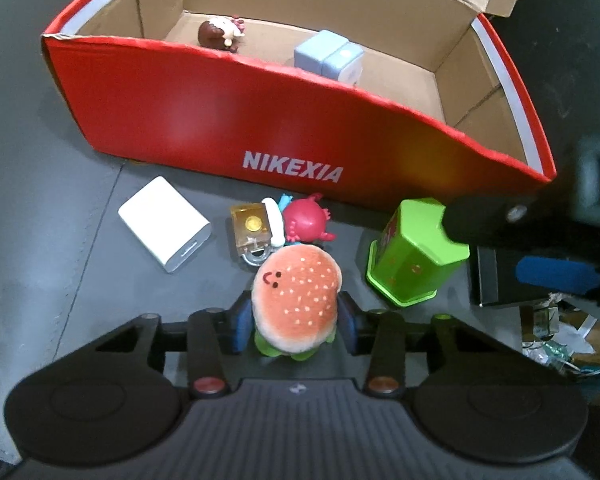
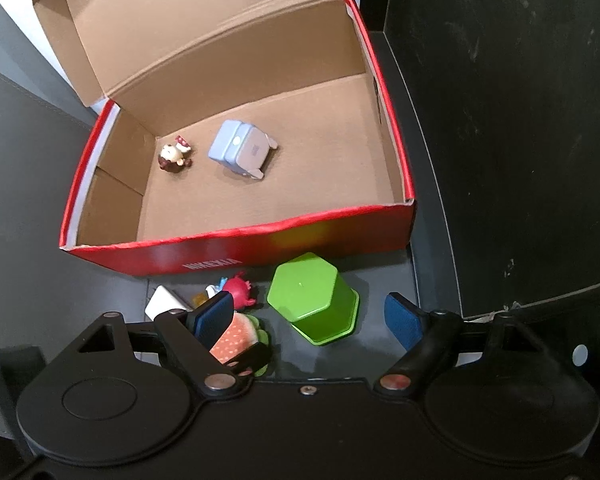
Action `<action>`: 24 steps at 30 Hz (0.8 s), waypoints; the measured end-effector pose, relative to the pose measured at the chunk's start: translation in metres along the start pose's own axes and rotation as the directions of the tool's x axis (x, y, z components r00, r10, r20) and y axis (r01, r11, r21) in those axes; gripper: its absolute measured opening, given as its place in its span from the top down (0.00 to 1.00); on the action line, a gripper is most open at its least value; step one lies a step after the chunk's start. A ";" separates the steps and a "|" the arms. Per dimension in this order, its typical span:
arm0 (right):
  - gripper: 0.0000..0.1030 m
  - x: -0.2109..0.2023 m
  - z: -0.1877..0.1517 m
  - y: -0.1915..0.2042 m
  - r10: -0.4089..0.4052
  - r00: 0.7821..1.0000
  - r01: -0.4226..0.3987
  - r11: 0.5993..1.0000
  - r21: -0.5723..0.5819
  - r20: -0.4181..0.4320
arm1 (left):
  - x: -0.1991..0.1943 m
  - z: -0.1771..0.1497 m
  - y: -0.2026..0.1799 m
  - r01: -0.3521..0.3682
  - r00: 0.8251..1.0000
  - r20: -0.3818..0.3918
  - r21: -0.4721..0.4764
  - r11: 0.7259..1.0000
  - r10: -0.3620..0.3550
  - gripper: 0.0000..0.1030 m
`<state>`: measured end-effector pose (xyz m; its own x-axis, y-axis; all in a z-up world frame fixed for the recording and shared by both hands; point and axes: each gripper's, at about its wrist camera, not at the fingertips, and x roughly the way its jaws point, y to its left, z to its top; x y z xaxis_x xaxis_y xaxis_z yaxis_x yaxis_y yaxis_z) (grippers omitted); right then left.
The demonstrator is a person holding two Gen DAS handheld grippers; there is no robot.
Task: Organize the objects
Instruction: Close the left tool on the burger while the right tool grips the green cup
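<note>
Left gripper [image 1: 295, 320]: blue pads closed on plush hamburger toy with orange bun and green lettuce [image 1: 295, 304], clamped on both sides just ahead of the camera. On dark grey table [image 1: 40, 200], left to right beyond the plush: white rectangular power bank [image 1: 165, 224], clear amber padlock-shaped trinket [image 1: 252, 232], round red figurine with small limbs [image 1: 308, 222], green hexagonal plastic container [image 1: 414, 254] lying tilted. Red cardboard shoebox [image 1: 220, 120] behind them, lid open, "NIKEXIA" printed in white on front wall; inside, brown-haired doll figure [image 1: 220, 32] at left, pale blue boxy gadget [image 1: 328, 58] near centre. Right gripper [image 2: 312, 318]: spread wide, holding nothing, green container between the blue pads.
</note>
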<state>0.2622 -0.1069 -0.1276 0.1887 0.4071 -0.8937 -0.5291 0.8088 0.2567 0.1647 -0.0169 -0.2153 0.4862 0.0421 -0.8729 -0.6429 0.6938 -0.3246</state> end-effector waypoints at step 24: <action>0.24 0.049 -0.011 0.020 -0.103 0.995 0.103 0.994 -0.038 -0.003 | -0.056 0.018 0.024 -0.057 0.996 0.061 -0.105 0.993 0.064 0.60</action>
<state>0.2517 -0.0761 -0.1701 0.2396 0.3204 -0.9165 -0.5381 0.8296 0.1494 0.1328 0.0106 -0.1674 0.4792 0.1303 -0.8680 -0.7282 0.6110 -0.3104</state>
